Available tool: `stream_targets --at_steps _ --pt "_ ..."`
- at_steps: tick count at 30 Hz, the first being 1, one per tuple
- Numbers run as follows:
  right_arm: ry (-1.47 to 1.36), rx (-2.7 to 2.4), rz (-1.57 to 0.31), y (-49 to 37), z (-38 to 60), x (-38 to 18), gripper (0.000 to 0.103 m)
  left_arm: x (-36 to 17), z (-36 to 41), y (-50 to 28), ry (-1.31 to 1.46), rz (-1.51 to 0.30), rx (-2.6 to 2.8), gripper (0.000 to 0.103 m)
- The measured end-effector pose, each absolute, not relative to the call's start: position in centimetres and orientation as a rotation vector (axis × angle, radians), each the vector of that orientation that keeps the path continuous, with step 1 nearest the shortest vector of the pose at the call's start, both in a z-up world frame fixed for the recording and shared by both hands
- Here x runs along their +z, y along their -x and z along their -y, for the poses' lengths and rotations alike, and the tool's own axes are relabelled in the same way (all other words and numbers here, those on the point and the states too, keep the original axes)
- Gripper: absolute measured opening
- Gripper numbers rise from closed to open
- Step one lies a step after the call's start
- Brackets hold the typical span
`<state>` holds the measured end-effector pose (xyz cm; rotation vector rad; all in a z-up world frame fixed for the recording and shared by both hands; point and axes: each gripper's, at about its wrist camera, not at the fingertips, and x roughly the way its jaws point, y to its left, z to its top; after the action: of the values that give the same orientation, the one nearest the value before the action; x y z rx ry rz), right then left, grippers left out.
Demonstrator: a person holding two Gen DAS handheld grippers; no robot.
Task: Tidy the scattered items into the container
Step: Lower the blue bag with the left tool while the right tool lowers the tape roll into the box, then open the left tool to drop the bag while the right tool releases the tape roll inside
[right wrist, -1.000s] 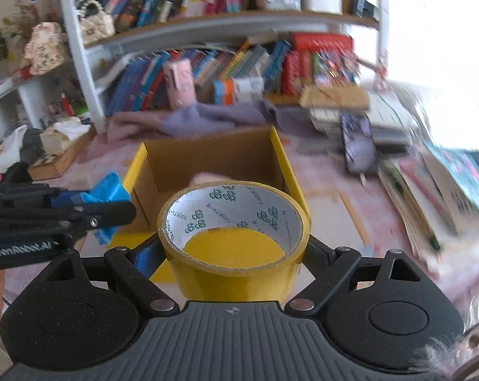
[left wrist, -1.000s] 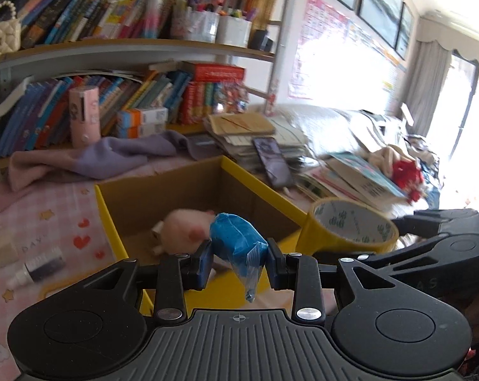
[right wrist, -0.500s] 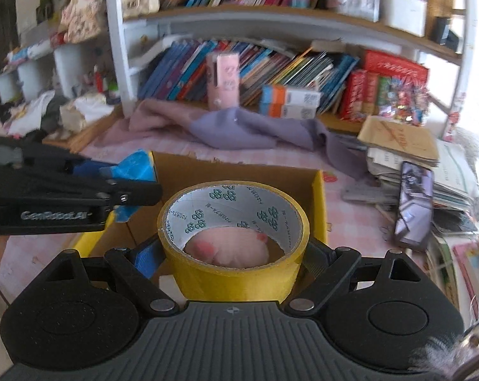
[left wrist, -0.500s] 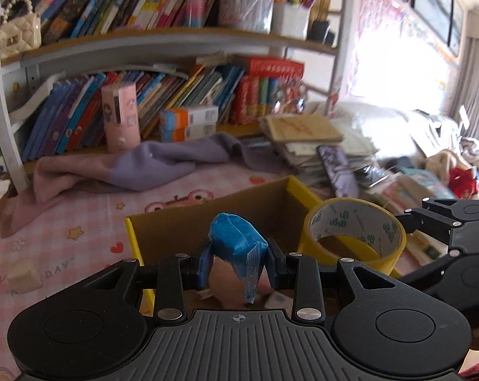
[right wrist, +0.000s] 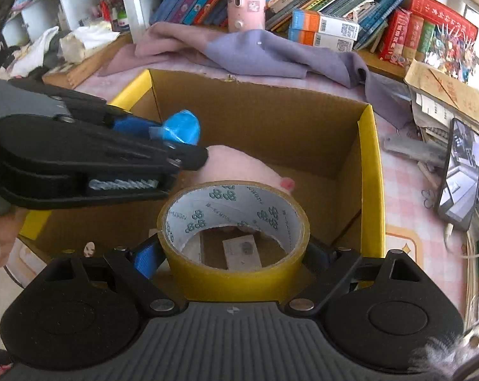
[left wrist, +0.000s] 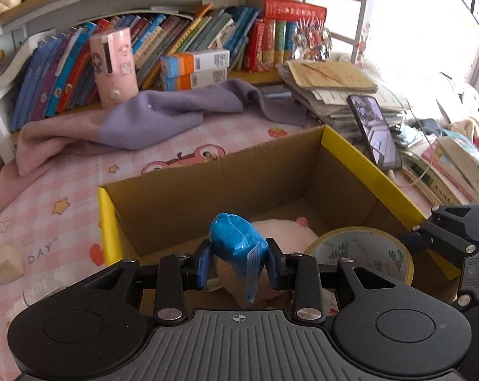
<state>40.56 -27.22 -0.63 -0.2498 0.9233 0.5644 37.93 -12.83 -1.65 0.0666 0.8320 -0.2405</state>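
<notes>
Over the open box, both grippers are loaded. The left gripper is clamped tight on a small blue packet: soft, light, crinkly wrapper, so pinching it across the middle looks right. The right gripper has its pads spread wide around a roll of yellow tape, gripped by the outer wall; it's stiff and a bit slick. Below them a pink plush toy already sits in the box, which stands on the pink checked desk.

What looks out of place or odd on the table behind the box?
A purple cloth lies crumpled behind the box, one end draped over its back corner. A phone leans tilted against a paper pile.
</notes>
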Motion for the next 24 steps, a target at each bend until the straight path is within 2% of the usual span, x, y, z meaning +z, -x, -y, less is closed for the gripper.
stream_targets --at_steps 5,6,8,10,15,19,24 --pt "0.243 0.567 -0.914 -40.5 27.2 -0.7 0.091 -2.1 13.3 -38.2 -0.077 -0.836 -0.233 0.037" --pt "0.231 0.572 -0.913 -40.5 27.3 -0.6 0.092 -2.1 13.3 -38.1 -0.079 -0.827 -0.232 0.042" --pt "0.212 0.573 -0.907 -40.4 27.6 -0.5 0.094 -1.8 13.2 -37.9 -0.078 -0.798 -0.227 0.068" --pt "0.214 0.561 -0.891 -40.3 27.6 -0.3 0.094 -1.3 13.2 -37.4 -0.081 -0.758 -0.223 0.074" --pt "0.182 0.548 -0.851 -39.4 28.1 0.3 0.094 -0.4 13.0 -36.1 -0.093 -0.723 -0.209 0.076" --pt "0.175 0.536 -0.810 -38.3 28.4 0.9 0.094 0.7 12.3 -34.4 -0.065 -0.688 -0.186 0.083" --pt "0.175 0.523 -0.767 -36.7 28.3 1.8 0.094 2.0 11.4 -31.8 -0.009 -0.642 -0.163 0.085"
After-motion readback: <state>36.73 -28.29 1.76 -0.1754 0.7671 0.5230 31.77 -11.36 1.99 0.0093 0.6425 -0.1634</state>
